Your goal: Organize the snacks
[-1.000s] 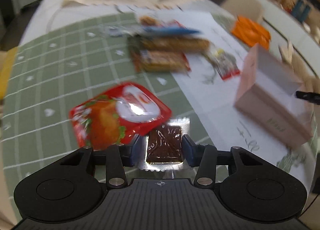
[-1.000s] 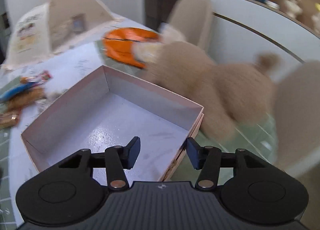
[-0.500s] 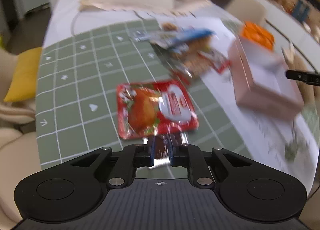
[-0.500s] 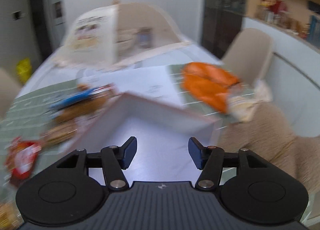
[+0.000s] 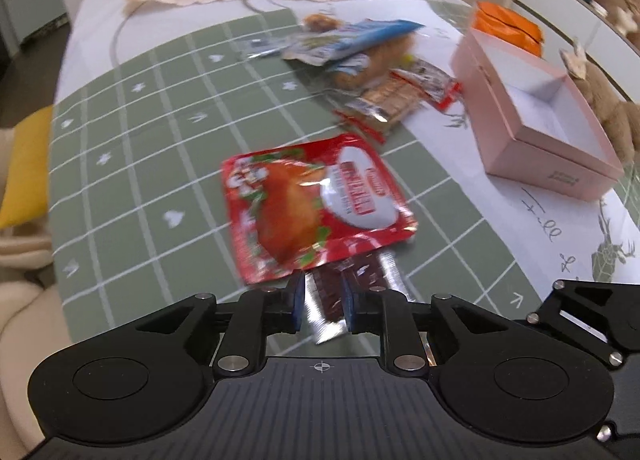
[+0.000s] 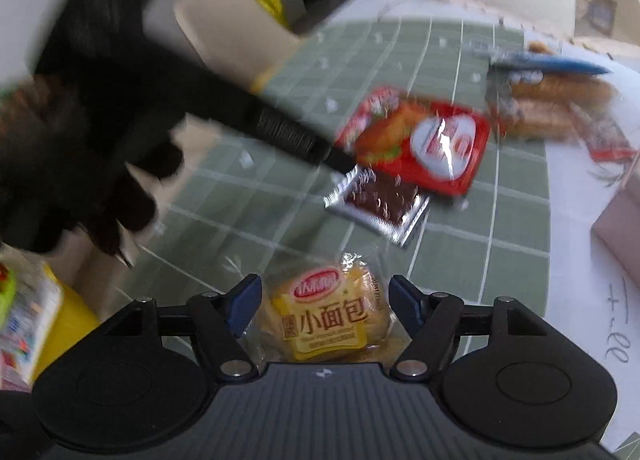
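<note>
While the pink box (image 5: 560,163) sits empty, nothing is packed yet. Left claw (image 5: 321,306) pinches the brown foil snack (image 5: 352,280) above the desk (image 5: 140,119); right claw (image 6: 324,306) gapes around the bread packet (image 6: 328,316). Remaining snacks lie loose.

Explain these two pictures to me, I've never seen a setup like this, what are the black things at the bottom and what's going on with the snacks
No robot here: a person holds a two-finger tool in each hand, with a camera on each tool looking forward along its fingers. The black shapes at the bottom are those tools.

The left camera shows the left gripper shut on a dark brown snack packet with silver edges. Ahead on the green checked tablecloth lie a red snack pouch, a pile of wrapped snacks and an open, empty pink box.

The right camera shows the right gripper open around a yellow bread packet, not yet squeezing it. The image is motion-blurred.
</note>
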A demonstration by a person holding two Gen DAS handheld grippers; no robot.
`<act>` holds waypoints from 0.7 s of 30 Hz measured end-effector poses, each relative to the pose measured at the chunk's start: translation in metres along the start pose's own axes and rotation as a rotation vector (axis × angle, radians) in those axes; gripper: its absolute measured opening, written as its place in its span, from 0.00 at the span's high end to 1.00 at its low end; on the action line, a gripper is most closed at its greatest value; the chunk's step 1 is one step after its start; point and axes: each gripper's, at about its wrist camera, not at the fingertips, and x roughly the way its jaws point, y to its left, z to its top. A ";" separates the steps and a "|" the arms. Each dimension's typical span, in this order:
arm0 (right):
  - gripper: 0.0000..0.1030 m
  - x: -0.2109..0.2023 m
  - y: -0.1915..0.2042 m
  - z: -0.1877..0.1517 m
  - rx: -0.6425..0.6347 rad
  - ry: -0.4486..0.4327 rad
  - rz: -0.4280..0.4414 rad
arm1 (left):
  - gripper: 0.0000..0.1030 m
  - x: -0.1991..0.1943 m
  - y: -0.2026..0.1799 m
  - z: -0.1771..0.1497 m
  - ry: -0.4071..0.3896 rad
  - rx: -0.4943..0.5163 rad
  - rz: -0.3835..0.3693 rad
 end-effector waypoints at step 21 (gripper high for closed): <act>0.12 -0.050 -0.085 -0.065 0.139 -0.037 -0.143 | 0.76 0.015 -0.008 -0.009 0.070 0.059 -0.105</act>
